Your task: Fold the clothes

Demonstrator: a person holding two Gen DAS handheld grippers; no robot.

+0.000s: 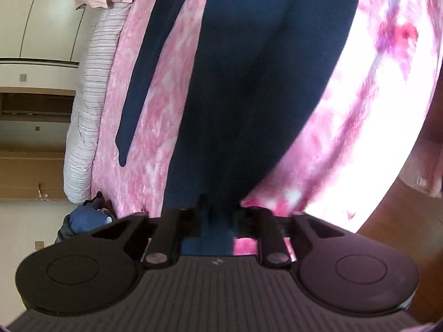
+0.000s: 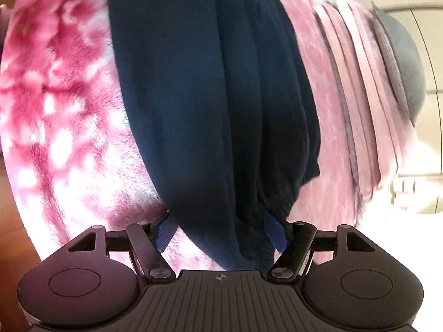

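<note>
Two tools grip one navy garment (image 2: pixel 216 96) lying on a pink blanket (image 2: pixel 55 110), its length running away from them: left tool (image 1: pixel 214 215) pinches an edge, right tool (image 2: pixel 221 232) clamps bunched hem.

Both the left gripper (image 1: pixel 213 207) and the right gripper (image 2: pixel 220 231) are black, with round knobs, ribbed tops and small screws.

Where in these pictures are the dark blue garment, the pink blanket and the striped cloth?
dark blue garment (image 2: pixel 221 96): right wrist view, its middle.
pink blanket (image 2: pixel 55 96): right wrist view, bare patch.
striped cloth (image 1: pixel 91 96): left wrist view, its middle.
</note>
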